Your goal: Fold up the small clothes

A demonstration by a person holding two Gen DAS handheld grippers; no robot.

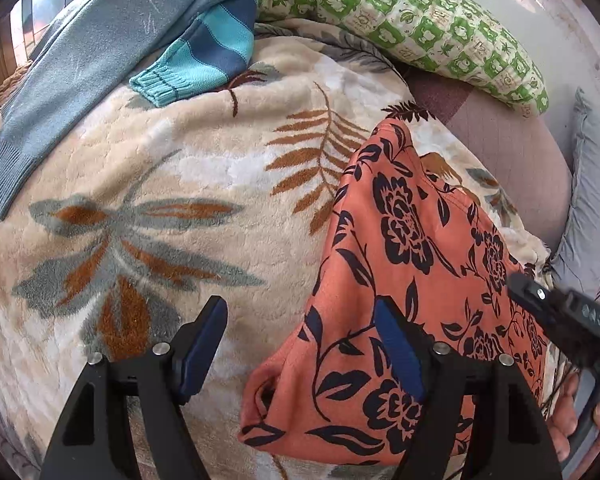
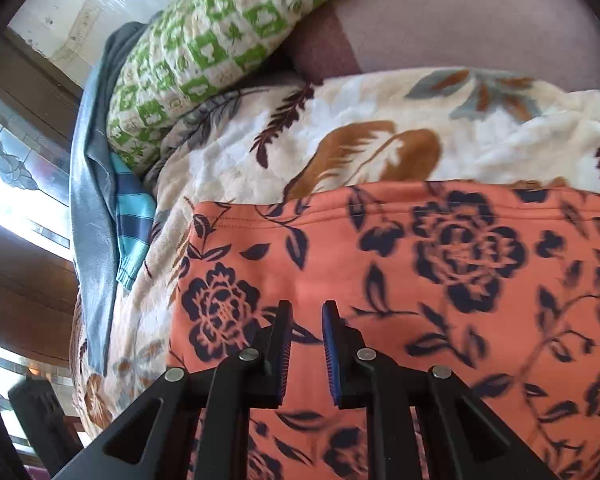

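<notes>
The orange floral garment (image 1: 400,280) is laid on the leaf-patterned fleece blanket (image 1: 172,184) of a bed; its lower edge is cut off by the frame in both views, and part of it is covered by gripper fingers. In the right wrist view its print is blurred.

The left gripper (image 1: 300,344) is seen with its jaws spread wide, nothing between them; one blue pad lies over the blanket, the other over the garment's left edge. The right gripper (image 2: 306,344) is held low over the garment, its jaws nearly together with a narrow gap left; whether cloth is pinched there cannot be told. In the left wrist view only a black corner of the right gripper is shown, bearing small raised characters too unclear to be read, with part of a hand (image 1: 580,420) below it.

Two other garments are counted at the blanket's far side: a grey-blue knit sweater (image 1: 80,80) and a teal-and-navy striped sleeve (image 1: 204,60), partly tucked under it. One green-and-cream checked pillow (image 1: 420,20) is seen beyond, its small printed motifs illegible.
</notes>
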